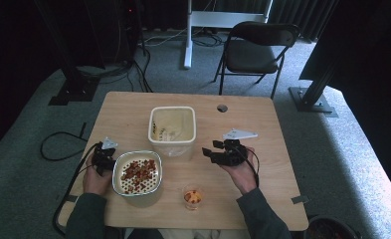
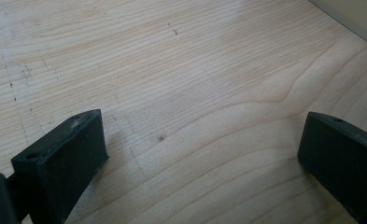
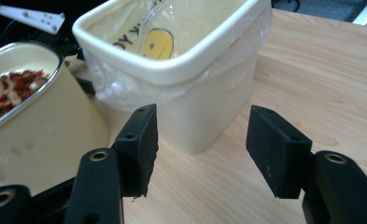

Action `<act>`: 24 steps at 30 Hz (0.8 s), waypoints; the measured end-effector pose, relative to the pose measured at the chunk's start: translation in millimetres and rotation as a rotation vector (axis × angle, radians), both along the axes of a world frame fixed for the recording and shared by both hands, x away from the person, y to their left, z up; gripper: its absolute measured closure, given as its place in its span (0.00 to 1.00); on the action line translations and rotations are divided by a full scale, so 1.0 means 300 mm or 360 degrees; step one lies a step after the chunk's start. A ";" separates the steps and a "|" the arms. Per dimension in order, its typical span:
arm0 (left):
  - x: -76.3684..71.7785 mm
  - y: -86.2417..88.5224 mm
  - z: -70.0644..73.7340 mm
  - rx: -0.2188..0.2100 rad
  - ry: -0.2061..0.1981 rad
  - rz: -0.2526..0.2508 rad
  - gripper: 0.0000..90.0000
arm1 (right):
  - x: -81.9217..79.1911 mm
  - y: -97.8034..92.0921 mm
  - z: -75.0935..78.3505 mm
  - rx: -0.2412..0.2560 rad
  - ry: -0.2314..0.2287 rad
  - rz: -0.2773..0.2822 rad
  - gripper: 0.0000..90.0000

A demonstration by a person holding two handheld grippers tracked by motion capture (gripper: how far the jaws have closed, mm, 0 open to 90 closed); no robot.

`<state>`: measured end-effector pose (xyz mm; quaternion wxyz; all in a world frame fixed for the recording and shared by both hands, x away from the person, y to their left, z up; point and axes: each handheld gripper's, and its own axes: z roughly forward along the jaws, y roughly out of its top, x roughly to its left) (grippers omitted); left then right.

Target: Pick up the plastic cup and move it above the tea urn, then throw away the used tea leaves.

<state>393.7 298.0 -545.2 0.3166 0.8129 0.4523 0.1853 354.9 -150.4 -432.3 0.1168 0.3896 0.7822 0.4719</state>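
Note:
A cream square bin [image 1: 172, 130] lined with a clear plastic bag stands mid-table; it is also close ahead in the right gripper view [image 3: 181, 60]. A cream pot [image 1: 137, 178] with a metal rim holds red-brown pieces, and its side shows at the left of the right gripper view [image 3: 36, 126]. A small clear cup [image 1: 192, 197] with orange bits stands near the front edge. My left gripper [image 1: 103, 158] rests just left of the pot, open over bare wood [image 2: 202, 140]. My right gripper [image 1: 210, 152] is open, empty, pointing at the bin [image 3: 202, 142].
The wooden table [image 1: 262, 124] has a round cable hole [image 1: 222, 108] at the back. A folding chair [image 1: 255, 50] and a white desk leg [image 1: 187, 35] stand beyond it. Black frame posts [image 1: 73, 74] flank the table, and a cable [image 1: 58, 144] loops on the carpet.

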 end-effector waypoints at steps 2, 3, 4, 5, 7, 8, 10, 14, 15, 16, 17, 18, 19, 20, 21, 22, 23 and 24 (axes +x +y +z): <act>0.000 0.000 0.000 -0.0001 -0.0001 0.0000 0.02 | -0.021 -0.011 -0.010 0.0011 -0.0004 -0.0002 0.46; 0.000 0.000 0.000 0.0000 0.0000 0.0000 0.02 | -0.028 -0.014 -0.013 0.0009 -0.0012 0.0000 0.46; 0.000 0.000 0.000 0.0000 0.0000 0.0000 0.02 | -0.028 -0.014 -0.013 0.0009 -0.0012 0.0000 0.46; 0.000 0.000 0.000 0.0000 0.0000 0.0000 0.02 | -0.048 -0.021 -0.021 0.0016 -0.0023 0.0000 0.46; 0.000 0.000 0.000 0.0000 0.0000 0.0000 0.02 | -0.069 -0.028 -0.028 0.0026 -0.0042 0.0015 0.44; 0.000 0.000 0.000 -0.0001 0.0000 0.0000 0.02 | -0.085 -0.034 -0.033 0.0036 -0.0048 0.0025 0.43; 0.000 0.000 0.000 -0.0001 -0.0001 0.0000 0.02 | -0.108 -0.041 -0.040 0.0043 -0.0062 0.0058 0.40; 0.000 0.000 0.000 -0.0001 -0.0001 0.0000 0.02 | -0.150 -0.047 -0.053 0.0032 -0.0090 0.0113 0.35; 0.000 0.000 0.000 0.0000 0.0000 0.0000 0.02 | -0.169 -0.048 -0.059 0.0028 -0.0105 0.0127 0.34; 0.000 0.000 0.000 -0.0001 -0.0001 0.0000 0.02 | -0.193 -0.049 -0.066 0.0036 -0.0120 0.0159 0.31; 0.000 0.000 0.000 -0.0001 -0.0001 0.0000 0.02 | -0.203 -0.049 -0.068 0.0033 -0.0127 0.0168 0.30; 0.000 0.000 0.000 -0.0001 0.0000 0.0000 0.02 | -0.212 -0.047 -0.071 0.0037 -0.0133 0.0178 0.29; 0.000 0.000 0.000 0.0000 0.0000 0.0001 0.02 | -0.224 -0.045 -0.075 0.0041 -0.0138 0.0198 0.28; 0.000 0.000 0.000 -0.0001 0.0000 0.0001 0.02 | -0.236 -0.042 -0.078 0.0045 -0.0147 0.0218 0.27; 0.000 0.000 0.000 -0.0001 -0.0001 0.0001 0.02 | -0.249 -0.037 -0.082 0.0050 -0.0152 0.0242 0.26; 0.000 0.000 0.000 -0.0001 -0.0001 0.0000 0.02 | -0.263 -0.032 -0.085 0.0049 -0.0164 0.0268 0.25; 0.000 0.000 0.000 -0.0001 0.0000 0.0001 0.02 | -0.277 -0.028 -0.089 0.0052 -0.0176 0.0290 0.24; 0.000 0.000 0.000 -0.0001 -0.0001 0.0001 0.02 | -0.290 -0.023 -0.093 0.0055 -0.0181 0.0317 0.23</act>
